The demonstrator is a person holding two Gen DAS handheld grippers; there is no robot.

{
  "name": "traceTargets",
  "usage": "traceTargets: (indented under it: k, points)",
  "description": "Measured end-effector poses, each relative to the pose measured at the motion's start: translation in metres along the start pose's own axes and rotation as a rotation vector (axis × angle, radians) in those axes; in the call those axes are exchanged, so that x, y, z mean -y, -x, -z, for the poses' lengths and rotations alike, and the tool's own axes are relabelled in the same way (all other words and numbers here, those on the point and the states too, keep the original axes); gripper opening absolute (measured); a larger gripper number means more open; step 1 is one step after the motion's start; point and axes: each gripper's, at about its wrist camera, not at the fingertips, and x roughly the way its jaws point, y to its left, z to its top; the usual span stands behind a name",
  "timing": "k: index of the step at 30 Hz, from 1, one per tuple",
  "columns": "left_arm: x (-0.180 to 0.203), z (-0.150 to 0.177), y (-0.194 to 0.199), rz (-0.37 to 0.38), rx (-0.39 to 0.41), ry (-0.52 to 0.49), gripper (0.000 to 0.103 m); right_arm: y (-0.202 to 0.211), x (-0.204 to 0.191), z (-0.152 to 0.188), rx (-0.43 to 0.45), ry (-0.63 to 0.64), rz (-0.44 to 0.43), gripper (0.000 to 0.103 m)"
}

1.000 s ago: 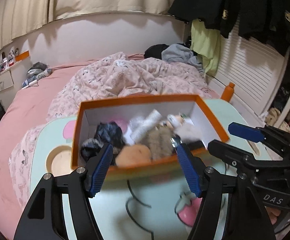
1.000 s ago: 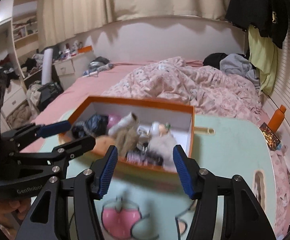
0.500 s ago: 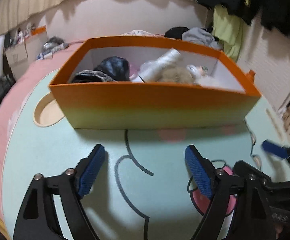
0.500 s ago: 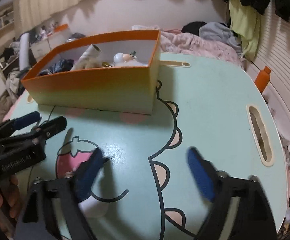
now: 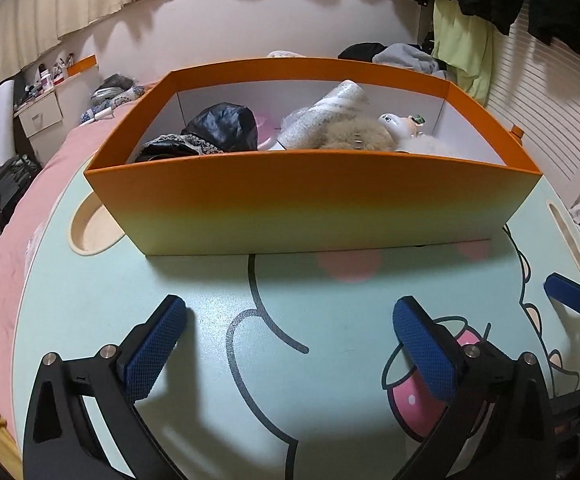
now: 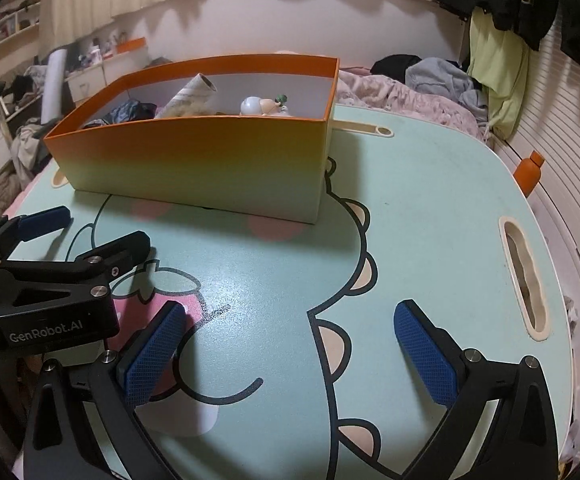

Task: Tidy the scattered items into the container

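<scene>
- The left gripper (image 5: 290, 340) has just spread its jaws wide; nothing sits between them, only bare mint-green lap table (image 5: 210, 360).
- The right gripper (image 6: 290, 340) stands equally wide and empty.
- The orange box (image 5: 314, 208), at 12 o'clock from the left gripper, holds a paper roll (image 5: 326, 114) and fluffy items.
</scene>
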Motion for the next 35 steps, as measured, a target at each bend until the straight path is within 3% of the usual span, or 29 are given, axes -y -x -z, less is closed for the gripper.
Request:
traceTargets:
  k: [35]
  points:
    - [0.0016, 0.0019, 0.0038, 0.008, 0.009, -0.006, 0.103, -0.0001, 0.0000, 0.0018, 0.001, 0.001, 0.000, 0.103]
